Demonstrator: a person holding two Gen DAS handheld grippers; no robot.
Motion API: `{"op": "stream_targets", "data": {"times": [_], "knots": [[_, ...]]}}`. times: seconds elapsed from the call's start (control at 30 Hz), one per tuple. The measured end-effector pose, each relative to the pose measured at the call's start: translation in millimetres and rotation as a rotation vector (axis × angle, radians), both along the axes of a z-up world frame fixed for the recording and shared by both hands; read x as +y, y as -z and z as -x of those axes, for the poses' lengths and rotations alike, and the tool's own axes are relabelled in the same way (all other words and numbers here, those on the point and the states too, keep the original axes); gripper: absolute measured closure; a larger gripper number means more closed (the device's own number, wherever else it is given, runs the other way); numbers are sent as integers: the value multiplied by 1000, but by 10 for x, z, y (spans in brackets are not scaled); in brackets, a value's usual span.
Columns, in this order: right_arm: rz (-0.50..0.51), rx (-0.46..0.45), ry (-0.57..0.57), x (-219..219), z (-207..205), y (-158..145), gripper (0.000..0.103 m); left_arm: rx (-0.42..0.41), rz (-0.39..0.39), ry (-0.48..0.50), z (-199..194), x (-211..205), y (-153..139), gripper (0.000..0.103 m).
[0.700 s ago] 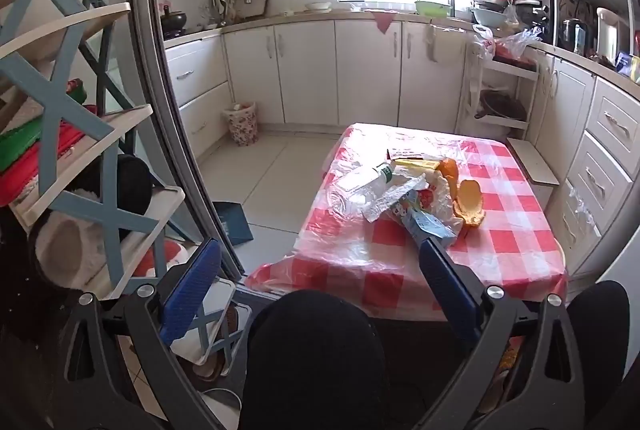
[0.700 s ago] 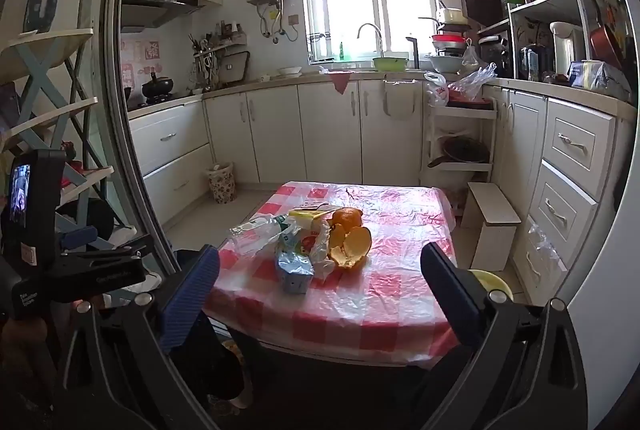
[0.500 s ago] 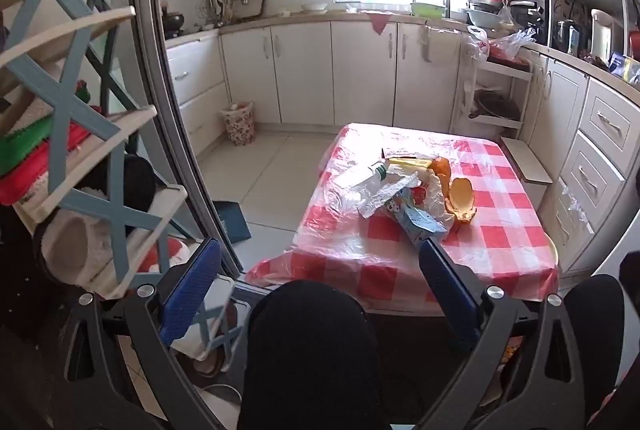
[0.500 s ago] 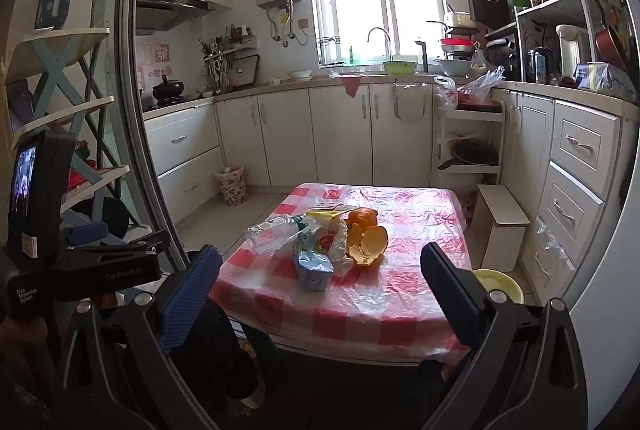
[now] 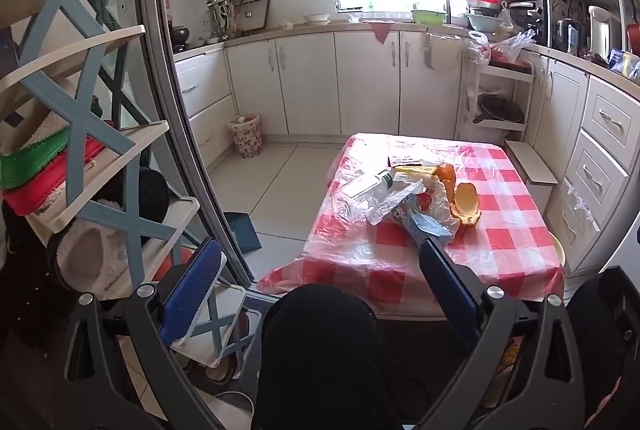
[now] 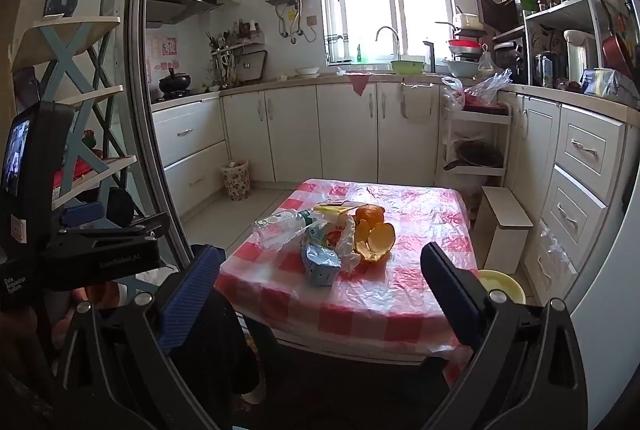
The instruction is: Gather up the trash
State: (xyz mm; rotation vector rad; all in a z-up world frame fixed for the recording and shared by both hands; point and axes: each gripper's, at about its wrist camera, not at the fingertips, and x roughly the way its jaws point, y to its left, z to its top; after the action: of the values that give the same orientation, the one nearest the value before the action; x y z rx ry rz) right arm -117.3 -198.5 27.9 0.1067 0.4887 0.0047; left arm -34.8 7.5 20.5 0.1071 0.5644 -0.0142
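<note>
A heap of trash lies on the red-checked table (image 5: pixel 512 242) (image 6: pixel 404 294): a crushed clear plastic bottle (image 5: pixel 360 190) (image 6: pixel 280 226), a blue carton (image 5: pixel 424 226) (image 6: pixel 320 262), crumpled clear wrap (image 5: pixel 400 198), yellow packaging (image 5: pixel 416 170) and orange peel (image 5: pixel 464 204) (image 6: pixel 376 234). My left gripper (image 5: pixel 316 270) stands open short of the table's near edge, nothing between its blue pads. My right gripper (image 6: pixel 320 274) is also open and empty, farther back. The left gripper's body (image 6: pixel 80 246) shows at the left of the right wrist view.
A patterned waste bin (image 5: pixel 246 134) (image 6: pixel 236 180) stands on the floor by the far cabinets. A shoe rack (image 5: pixel 80 150) and a sliding door frame (image 5: pixel 172 110) are close on the left. White drawers (image 5: pixel 600 166) line the right. A dark knee (image 5: pixel 320 350) sits below.
Both views have pulled back and tilted up slightly, so the table and trash look a little smaller and farther. Both grippers stay open and empty.
</note>
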Motion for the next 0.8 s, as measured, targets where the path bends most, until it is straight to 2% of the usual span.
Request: {"op": "stream_targets", "data": {"times": [0.8], "knots": [[-11,-4,11,-41,24,41,7,-10,-25,17,60,-41,25,8]]}}
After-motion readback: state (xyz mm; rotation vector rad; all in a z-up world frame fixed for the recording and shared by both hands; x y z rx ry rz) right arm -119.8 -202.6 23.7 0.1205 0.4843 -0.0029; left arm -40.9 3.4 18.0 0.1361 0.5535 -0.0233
